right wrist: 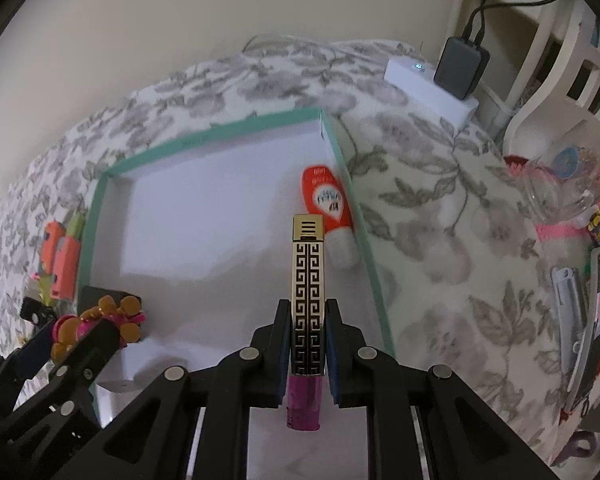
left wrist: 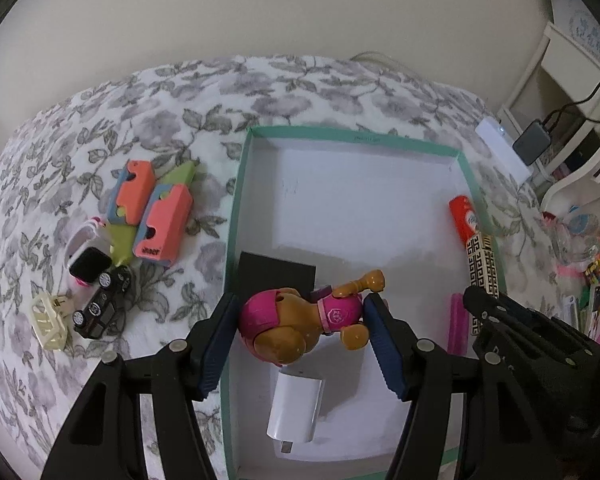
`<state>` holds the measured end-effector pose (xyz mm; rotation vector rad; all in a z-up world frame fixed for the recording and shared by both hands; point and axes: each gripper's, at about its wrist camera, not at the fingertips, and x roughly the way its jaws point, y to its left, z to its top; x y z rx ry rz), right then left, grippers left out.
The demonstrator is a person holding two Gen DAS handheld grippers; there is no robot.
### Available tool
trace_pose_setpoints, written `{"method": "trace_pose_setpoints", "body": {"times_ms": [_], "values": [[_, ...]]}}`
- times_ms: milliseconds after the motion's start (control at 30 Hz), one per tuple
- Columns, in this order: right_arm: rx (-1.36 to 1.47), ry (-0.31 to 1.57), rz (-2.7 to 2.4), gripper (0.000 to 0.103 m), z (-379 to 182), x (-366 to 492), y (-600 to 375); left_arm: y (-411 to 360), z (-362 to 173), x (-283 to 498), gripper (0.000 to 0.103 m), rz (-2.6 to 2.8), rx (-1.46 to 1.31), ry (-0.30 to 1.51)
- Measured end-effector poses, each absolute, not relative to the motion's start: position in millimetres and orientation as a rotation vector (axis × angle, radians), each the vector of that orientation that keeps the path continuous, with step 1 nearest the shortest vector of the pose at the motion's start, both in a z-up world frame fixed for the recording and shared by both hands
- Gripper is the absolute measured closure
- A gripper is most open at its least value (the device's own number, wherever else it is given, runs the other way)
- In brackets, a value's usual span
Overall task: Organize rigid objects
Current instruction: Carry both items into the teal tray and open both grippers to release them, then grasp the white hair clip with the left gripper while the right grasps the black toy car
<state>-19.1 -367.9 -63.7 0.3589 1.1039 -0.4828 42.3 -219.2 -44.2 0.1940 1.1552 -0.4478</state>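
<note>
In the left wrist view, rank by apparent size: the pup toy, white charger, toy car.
1. Pup toy, though nearest the camera, in the left claw.
2. White charger.
3. Toy car.

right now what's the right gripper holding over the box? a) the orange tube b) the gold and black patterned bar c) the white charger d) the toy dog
b: in the right wrist view the right gripper has its fingers pressed on both sides of the gold and black patterned bar, above the floor of the box; the orange tube lies loose by the wall, and the toy dog sits between the left gripper fingers.
</note>
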Motion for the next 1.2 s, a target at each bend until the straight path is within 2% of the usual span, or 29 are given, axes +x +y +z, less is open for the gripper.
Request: {"method": "trace_pose_setpoints", "body": {"times_ms": [500, 833, 933, 1033, 1100, 1167, 1200], "values": [[0.337, 1.142, -0.503, 0.086, -73.5, -17.0, -367.4, -221.6, -52.6, 40.6, 0.038, -0.448, 0.207, 1.176], [0.308, 1.025, -0.511, 0.085, -23.5, -22.0, -367.6, -211.8, -16.0, 43.9, 0.035, -0.46, 0.142, 1.129], [0.282, 0.968, -0.527, 0.084, -0.4, -26.6, -365.7, -202.4, 0.2, 47.0, 0.027, -0.445, 0.118, 1.099], [0.255, 0.915, -0.541, 0.072, 19.7, -29.7, -361.4, -188.3, 16.2, 52.2, 0.02, -0.422, 0.091, 1.069], [0.247, 0.887, -0.54, 0.055, 28.6, -31.3, -358.6, -176.0, 26.2, 56.6, 0.016, -0.395, 0.072, 1.042], [0.244, 0.864, -0.535, 0.047, 33.9, -32.4, -355.1, -163.6, 33.4, 61.6, 0.009, -0.368, 0.058, 1.019], [0.242, 0.855, -0.526, 0.044, 35.5, -31.5, -352.7, -157.9, 35.9, 63.6, 0.009, -0.355, 0.052, 1.008]]}}
